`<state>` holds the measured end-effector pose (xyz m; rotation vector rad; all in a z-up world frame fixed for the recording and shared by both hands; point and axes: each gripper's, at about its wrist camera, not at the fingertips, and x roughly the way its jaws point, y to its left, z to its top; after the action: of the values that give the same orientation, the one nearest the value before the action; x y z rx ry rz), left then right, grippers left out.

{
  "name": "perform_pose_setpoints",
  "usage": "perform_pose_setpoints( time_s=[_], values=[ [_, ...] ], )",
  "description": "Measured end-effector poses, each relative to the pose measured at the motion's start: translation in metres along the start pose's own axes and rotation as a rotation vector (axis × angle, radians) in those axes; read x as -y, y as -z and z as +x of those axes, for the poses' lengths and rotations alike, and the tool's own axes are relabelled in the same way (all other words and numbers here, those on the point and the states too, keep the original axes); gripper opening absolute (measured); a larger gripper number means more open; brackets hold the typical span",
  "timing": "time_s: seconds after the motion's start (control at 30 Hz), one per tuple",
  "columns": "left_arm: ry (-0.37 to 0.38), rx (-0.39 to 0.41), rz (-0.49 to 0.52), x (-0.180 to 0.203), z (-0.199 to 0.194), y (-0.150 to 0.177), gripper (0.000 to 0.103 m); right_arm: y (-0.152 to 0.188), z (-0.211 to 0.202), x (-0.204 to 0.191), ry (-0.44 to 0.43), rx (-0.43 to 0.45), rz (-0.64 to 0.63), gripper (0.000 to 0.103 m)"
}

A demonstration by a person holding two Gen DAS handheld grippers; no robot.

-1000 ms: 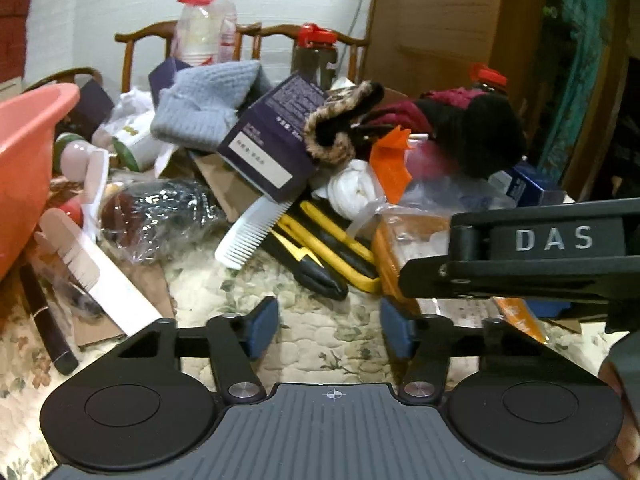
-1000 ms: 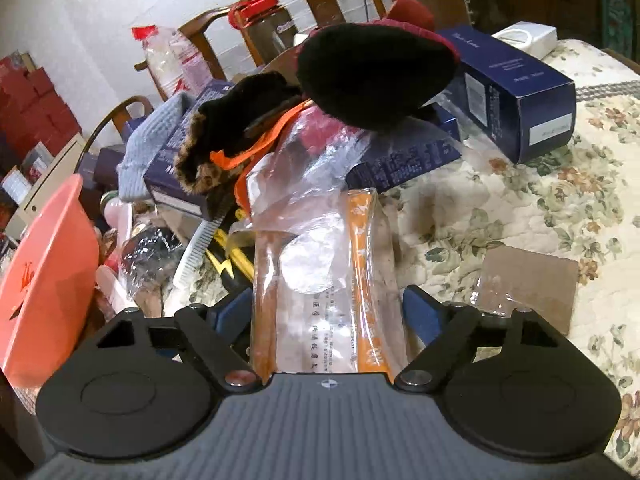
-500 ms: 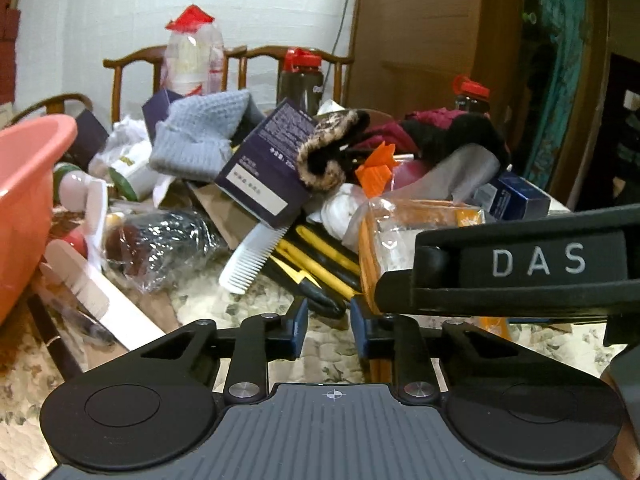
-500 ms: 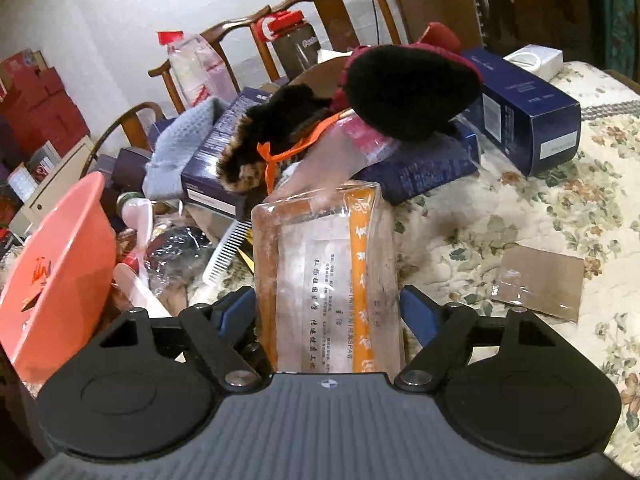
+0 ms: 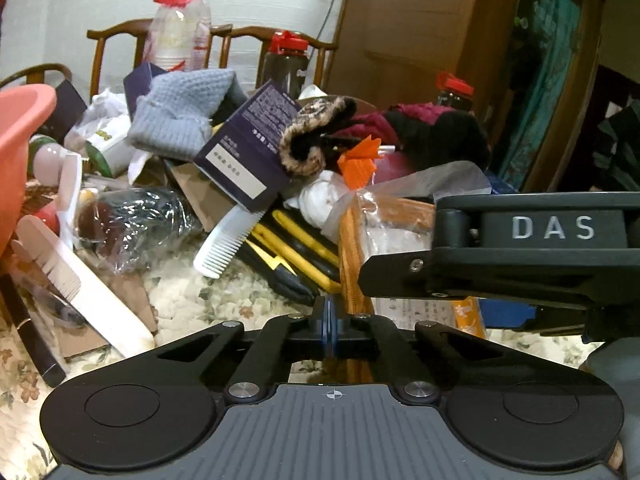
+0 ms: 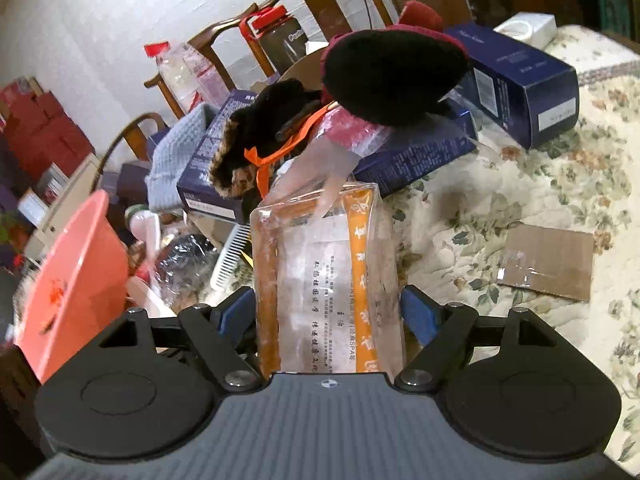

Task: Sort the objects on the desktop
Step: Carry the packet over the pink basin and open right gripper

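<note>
Right claw [image 6: 328, 312]: its blue pads press on both sides of a wide clear packet [image 6: 328, 280] with orange edges and print. The claw is spread wide around it and holds it up above the bench [image 6: 500, 216].
Left claw [image 5: 329, 322]: its two blue pads have just been closing and now sit pressed together. Nothing is between them. It sits just left of the packet [image 5: 384, 232], and I cannot tell if they touch.
Packet: standing up in the right claw, in front of the pile. A clear flap sticks up from its top.
Pile: a grey knit hat [image 5: 180, 116], a dark blue box [image 5: 248, 148], a black furry thing [image 6: 392, 76], a white comb [image 5: 224, 244] and yellow and black tools [image 5: 296, 260] lie heaped on the flowered cloth.
Pink tub [image 6: 68, 280]: at the left edge of the bench.
Cardboard piece [image 6: 548, 260]: flat on the cloth, right of the packet, apart from the pile.
</note>
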<state>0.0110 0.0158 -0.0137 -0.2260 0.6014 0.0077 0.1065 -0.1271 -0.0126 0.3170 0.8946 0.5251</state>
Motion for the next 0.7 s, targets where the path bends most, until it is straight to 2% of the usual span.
perform_pose_setpoints(
  time_s=[0.4,0.57,0.7],
  values=[
    [0.020,0.029,0.012,-0.001,-0.020,-0.009,0.010,0.005,-0.020,-0.012,-0.028,0.068,-0.012,0.084],
    [0.016,0.037,0.014,-0.008,-0.040,-0.013,0.011,0.011,-0.030,-0.028,-0.033,0.089,-0.052,0.084],
    [0.006,0.074,0.009,-0.021,-0.068,-0.017,0.011,0.020,-0.042,-0.053,-0.049,0.102,-0.085,0.084]
  ],
)
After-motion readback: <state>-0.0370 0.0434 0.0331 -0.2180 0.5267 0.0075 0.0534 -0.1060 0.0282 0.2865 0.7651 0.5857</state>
